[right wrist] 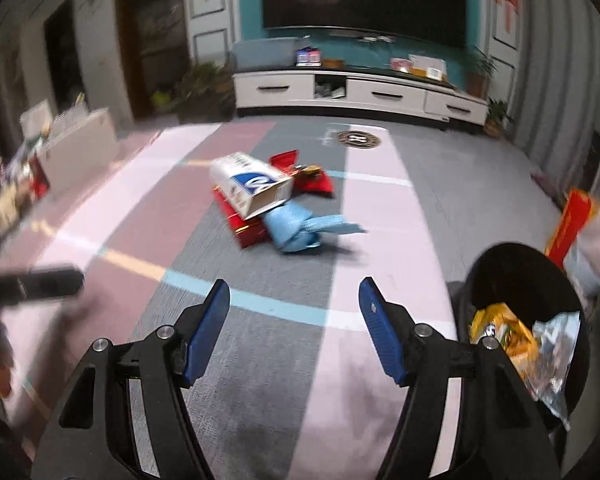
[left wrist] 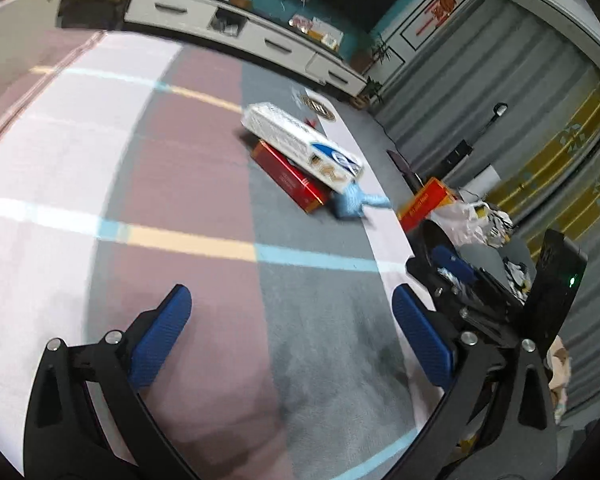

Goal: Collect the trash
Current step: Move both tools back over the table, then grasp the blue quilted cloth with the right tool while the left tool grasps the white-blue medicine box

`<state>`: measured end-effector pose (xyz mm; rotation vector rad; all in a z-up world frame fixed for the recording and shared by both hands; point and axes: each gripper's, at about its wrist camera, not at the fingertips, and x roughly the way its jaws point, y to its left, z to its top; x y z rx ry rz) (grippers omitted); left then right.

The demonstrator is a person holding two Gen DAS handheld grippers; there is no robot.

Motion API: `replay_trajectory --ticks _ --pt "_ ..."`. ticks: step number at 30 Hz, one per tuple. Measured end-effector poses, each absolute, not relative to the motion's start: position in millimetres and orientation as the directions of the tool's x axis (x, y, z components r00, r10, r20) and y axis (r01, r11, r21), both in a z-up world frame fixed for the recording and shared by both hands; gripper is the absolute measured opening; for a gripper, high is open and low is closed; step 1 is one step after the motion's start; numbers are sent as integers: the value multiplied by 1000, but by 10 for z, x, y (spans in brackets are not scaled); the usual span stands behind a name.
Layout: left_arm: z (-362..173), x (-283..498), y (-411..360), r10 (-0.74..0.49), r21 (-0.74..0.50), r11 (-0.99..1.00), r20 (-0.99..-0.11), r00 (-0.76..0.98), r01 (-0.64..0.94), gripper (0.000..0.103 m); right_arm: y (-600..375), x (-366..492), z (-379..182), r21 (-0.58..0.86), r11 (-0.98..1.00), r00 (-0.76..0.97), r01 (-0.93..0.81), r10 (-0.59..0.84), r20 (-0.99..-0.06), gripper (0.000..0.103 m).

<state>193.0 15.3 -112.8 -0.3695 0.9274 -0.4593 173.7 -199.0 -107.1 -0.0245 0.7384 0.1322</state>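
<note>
Here the right wrist view alone looks into the black trash bin [right wrist: 496,276], where yellow snack wrappers [right wrist: 500,332] and a silvery packet [right wrist: 556,364] lie; the left wrist view shows a white plastic bag [left wrist: 462,220] beyond the right gripper [left wrist: 450,268]. Both views show a white carton [right wrist: 252,186] resting on a red box [right wrist: 250,232] beside a blue cloth [right wrist: 296,226] on the carpet [right wrist: 260,344]. The left gripper [left wrist: 290,300] and the right gripper both stand apart, empty.

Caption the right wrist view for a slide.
Open right gripper faces a white carton, red boxes and blue cloth on the carpet; black bin at right.
</note>
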Motion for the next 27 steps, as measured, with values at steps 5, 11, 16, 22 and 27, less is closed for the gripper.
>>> replay_trajectory --ticks 5,11,16,22,27 --pt "-1147 1995 297 -519 -522 839 -682 515 154 100 -1847 1889 -1137 25 989 714 -143 121 -690 66" --pt "-1142 2034 441 -503 -527 841 -683 530 121 100 -1810 2237 -1172 15 986 694 -165 127 -708 66" --pt "-1194 2069 502 -494 -526 845 -696 522 98 100 -1787 2536 -1280 -56 979 661 -198 91 -744 66" --pt "-1240 2103 534 -499 -529 843 -701 510 97 100 -1815 2834 -1428 -57 973 610 -225 95 -787 66" --pt "-1259 2102 503 -503 -528 843 -707 497 101 100 -1768 2871 -1439 -95 963 599 -252 78 -797 38"
